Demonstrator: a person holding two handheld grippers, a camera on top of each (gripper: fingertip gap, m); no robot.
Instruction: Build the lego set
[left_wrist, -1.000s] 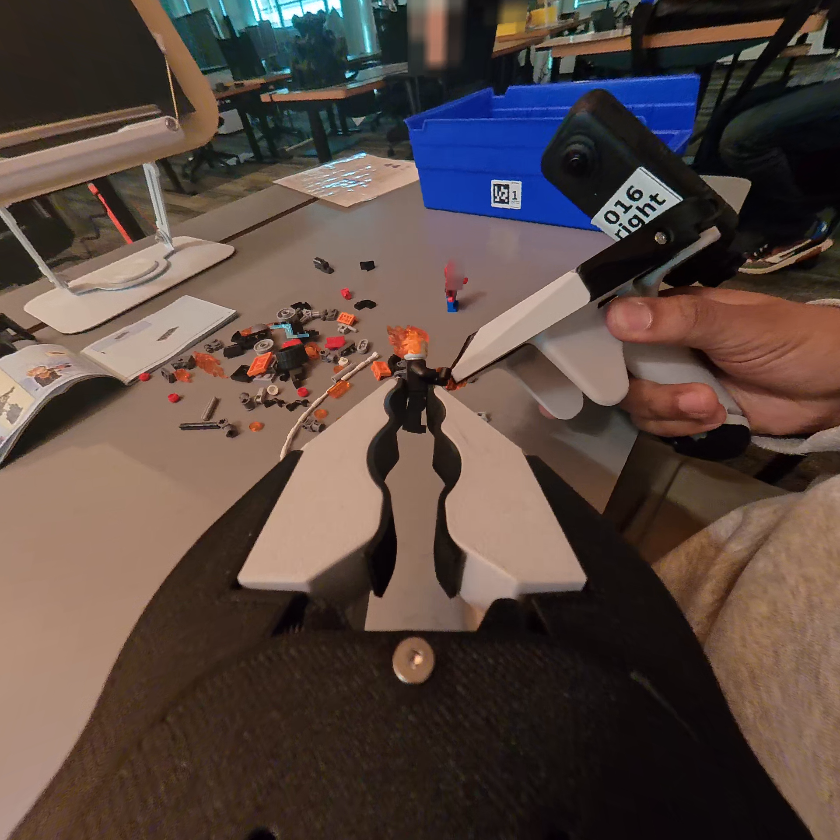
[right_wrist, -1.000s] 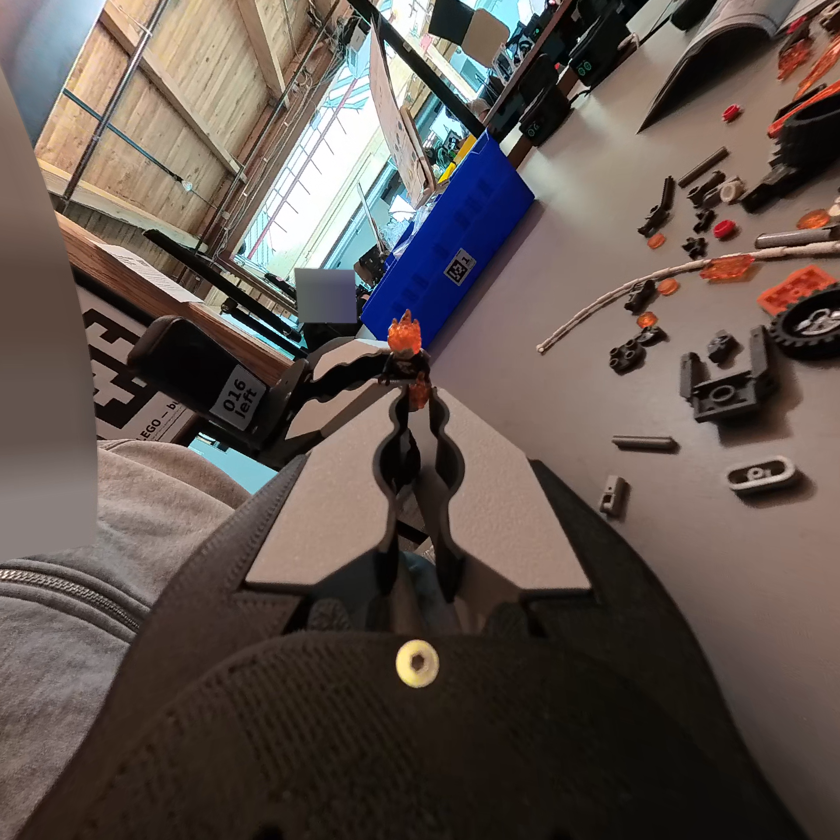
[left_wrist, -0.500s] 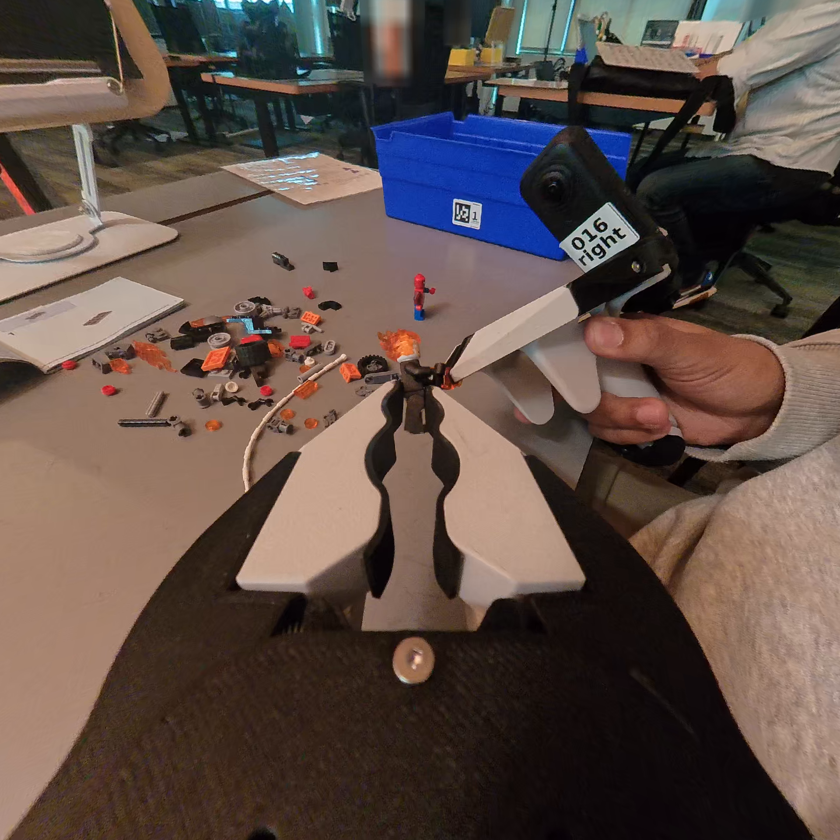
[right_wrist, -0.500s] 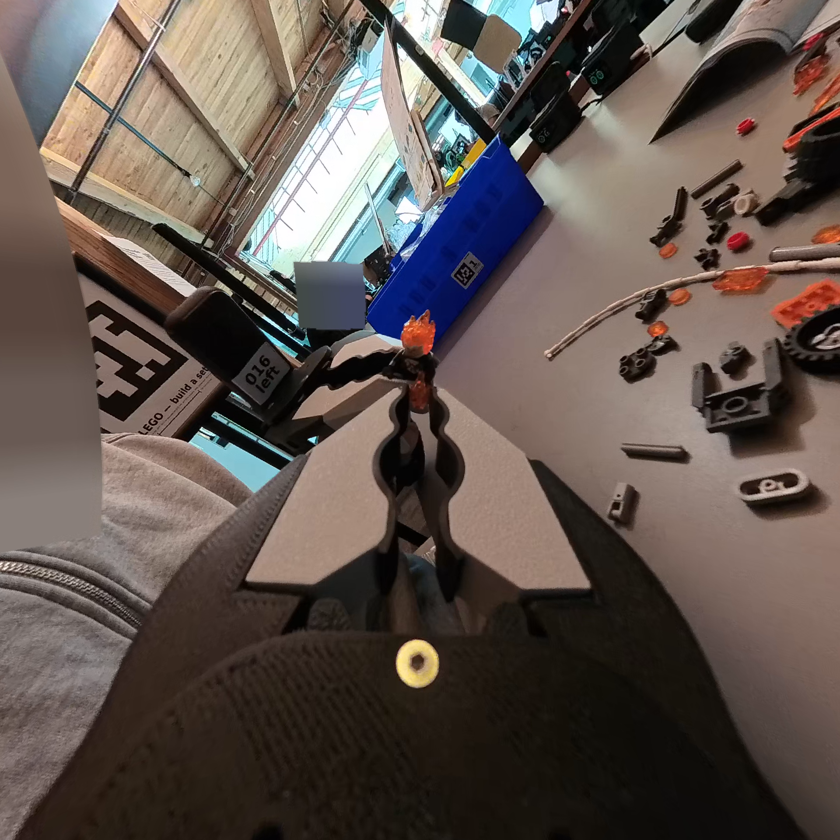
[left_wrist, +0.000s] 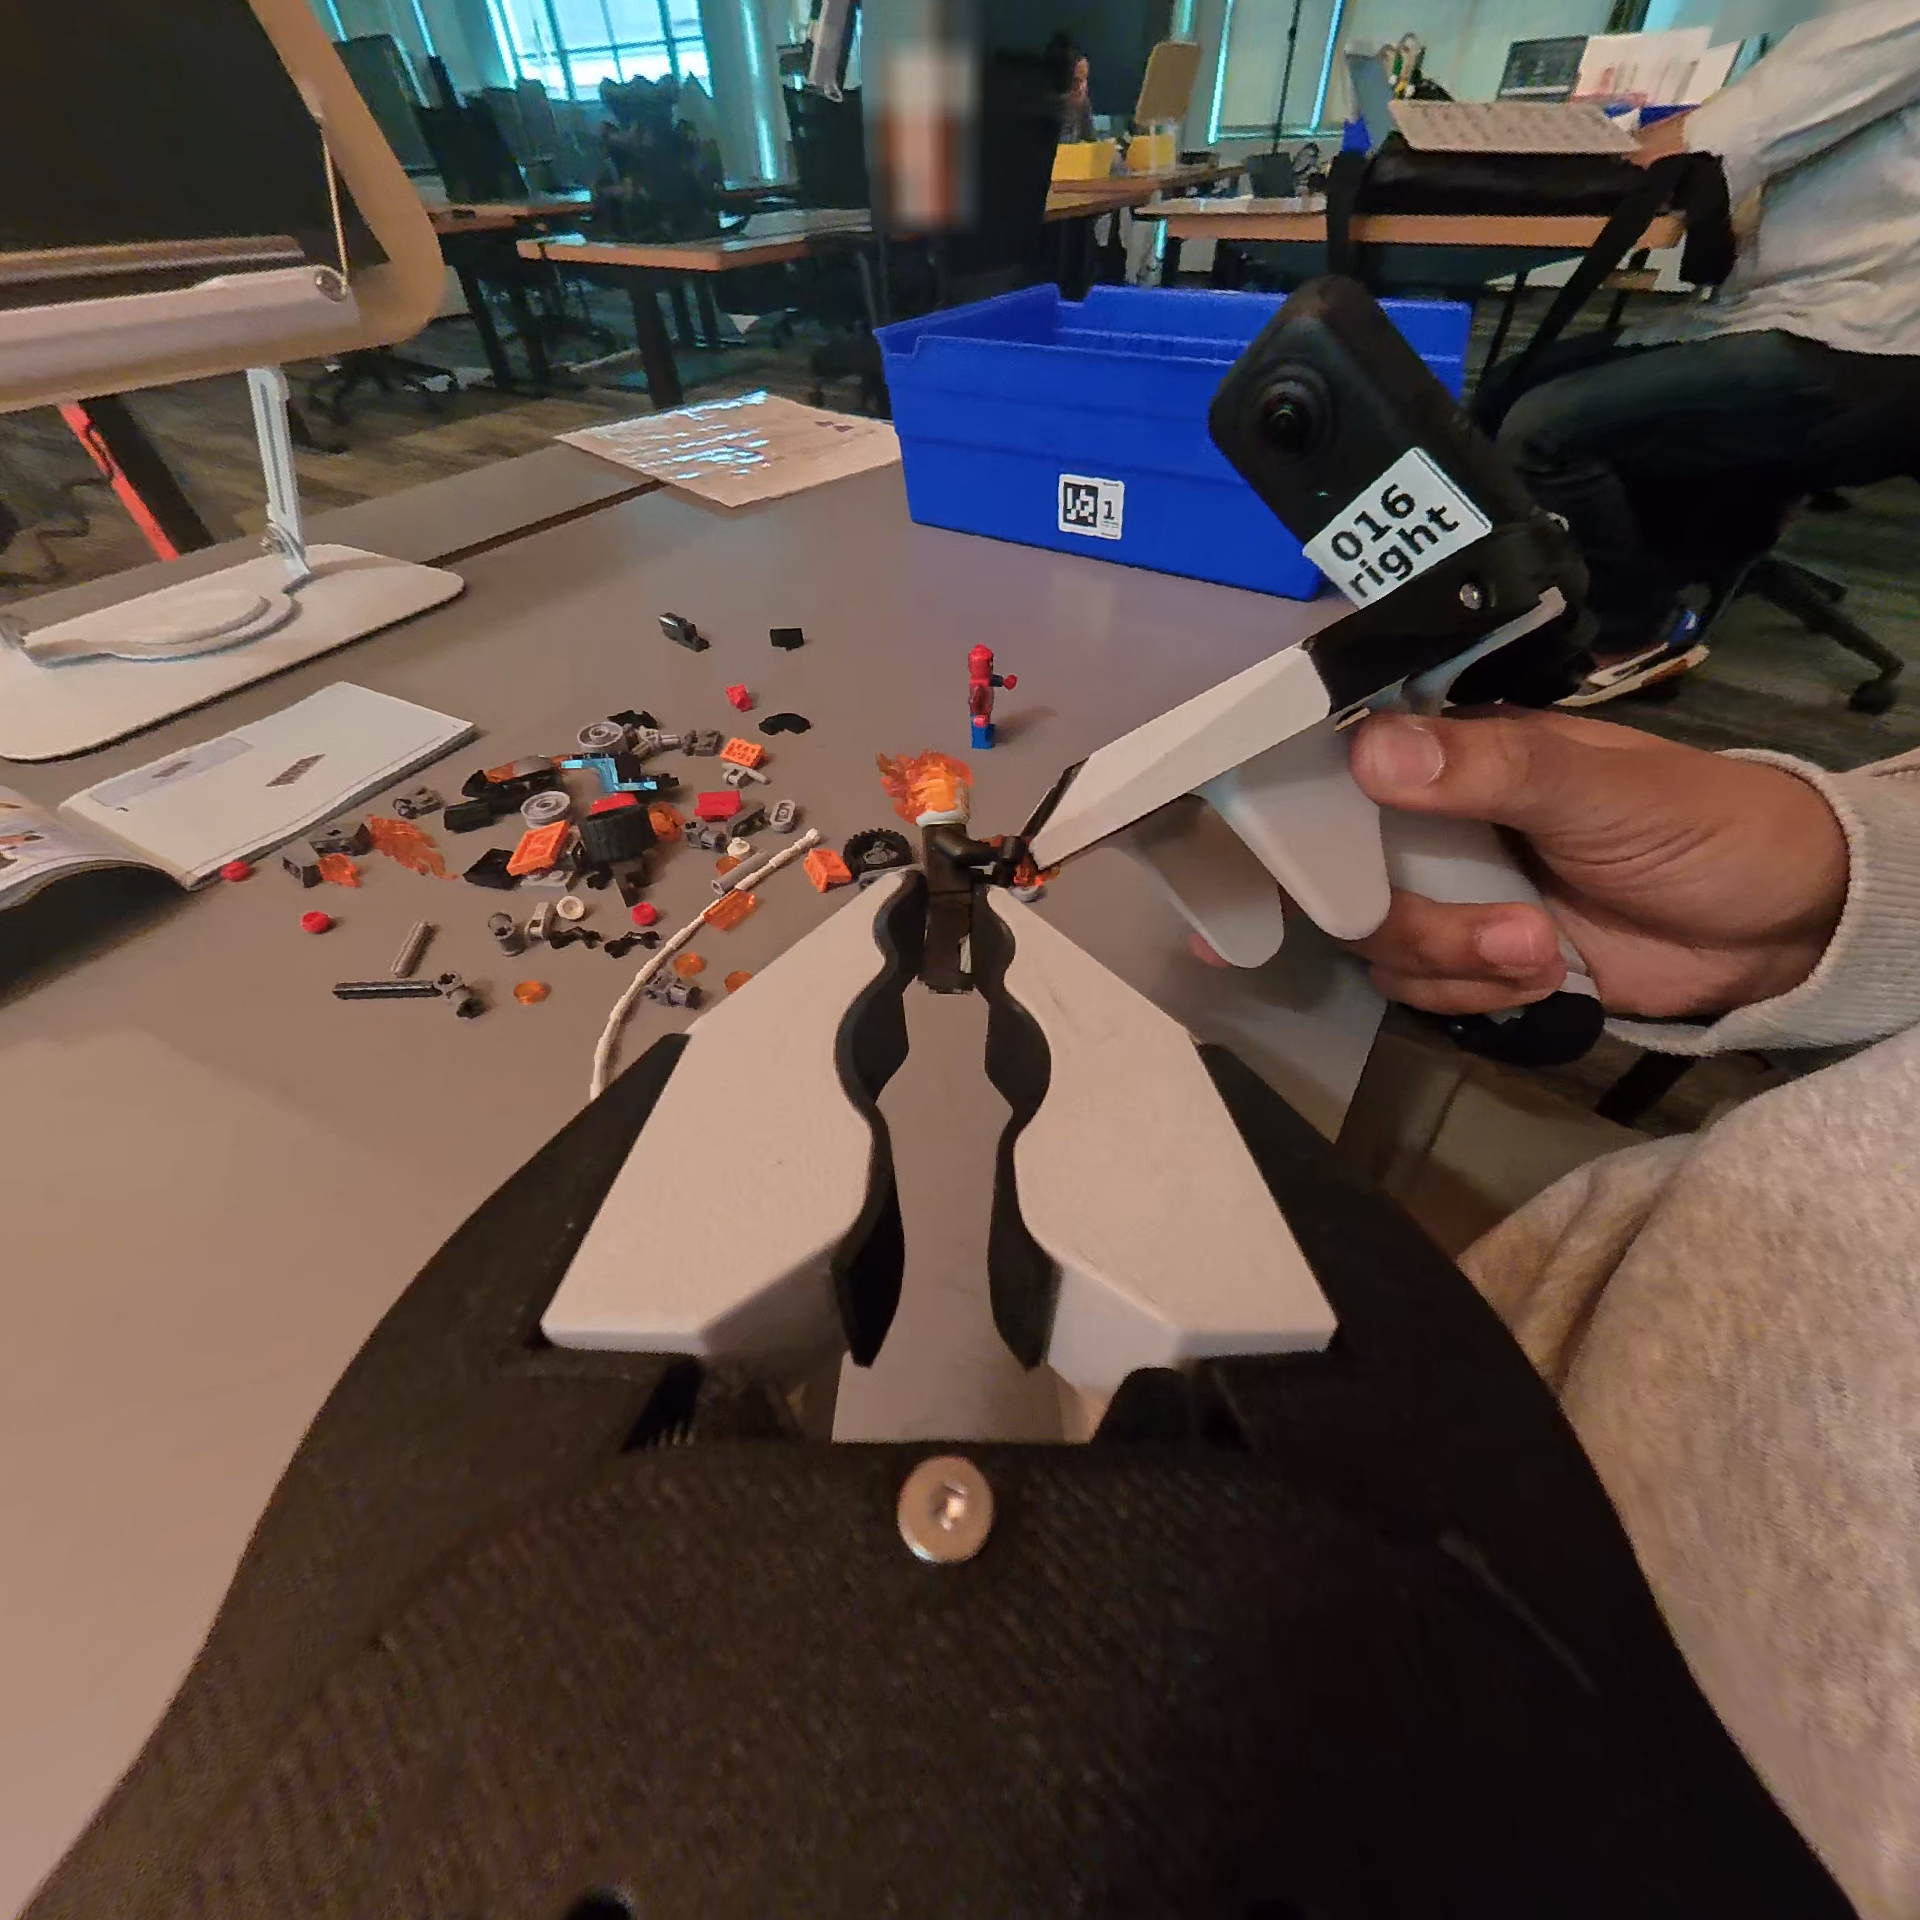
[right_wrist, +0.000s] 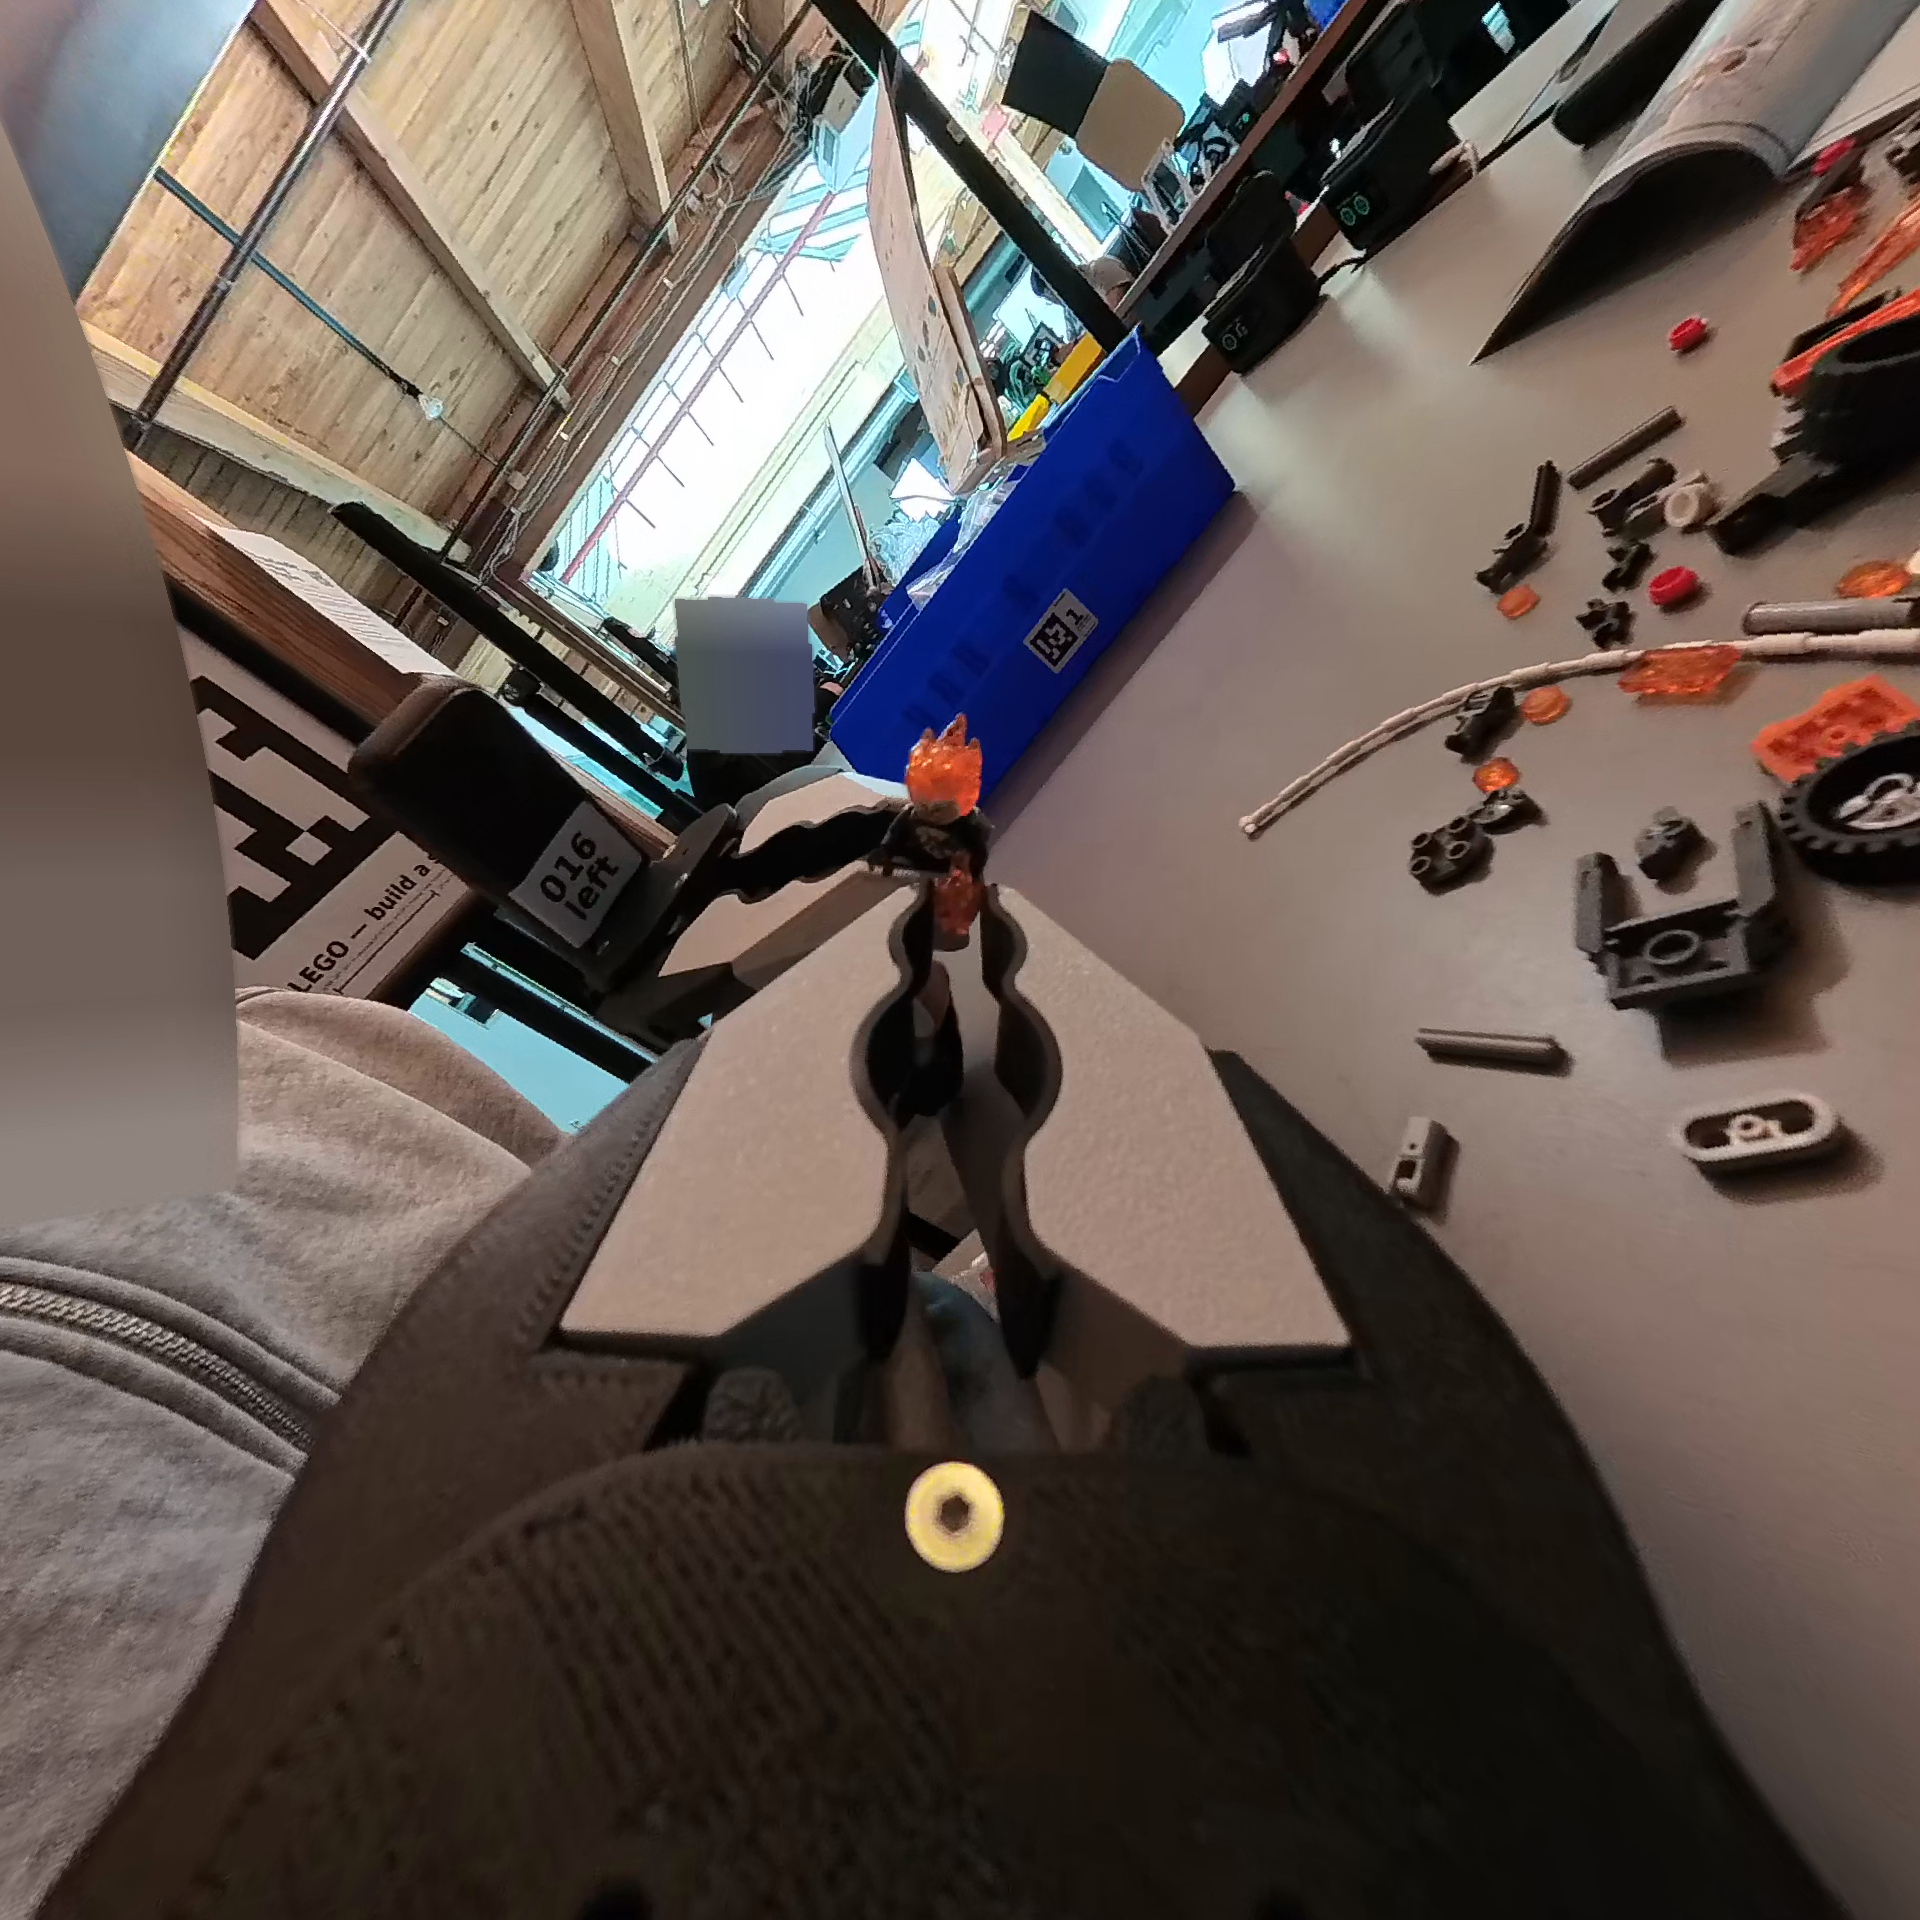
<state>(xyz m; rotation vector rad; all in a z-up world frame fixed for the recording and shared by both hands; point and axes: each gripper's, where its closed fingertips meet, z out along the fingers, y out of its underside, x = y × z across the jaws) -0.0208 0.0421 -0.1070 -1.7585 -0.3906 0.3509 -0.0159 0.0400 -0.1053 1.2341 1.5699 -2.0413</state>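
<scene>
A black minifigure (left_wrist: 948, 883) with a translucent orange flame head is held upright at frame centre, legs pinched; an orange flame piece (right_wrist: 957, 900) is seen at its hand. Loose black, grey, orange and red bricks (left_wrist: 582, 831) are scattered left of centre, a red minifigure (left_wrist: 981, 694) standing beyond.

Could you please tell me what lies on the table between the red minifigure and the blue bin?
Nothing: in the left wrist view the grey table is bare between the red minifigure and the blue bin.

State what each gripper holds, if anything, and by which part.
The left gripper grips the flame-headed minifigure by its legs. The right gripper pinches a small orange flame piece at the figure's hand.
</scene>
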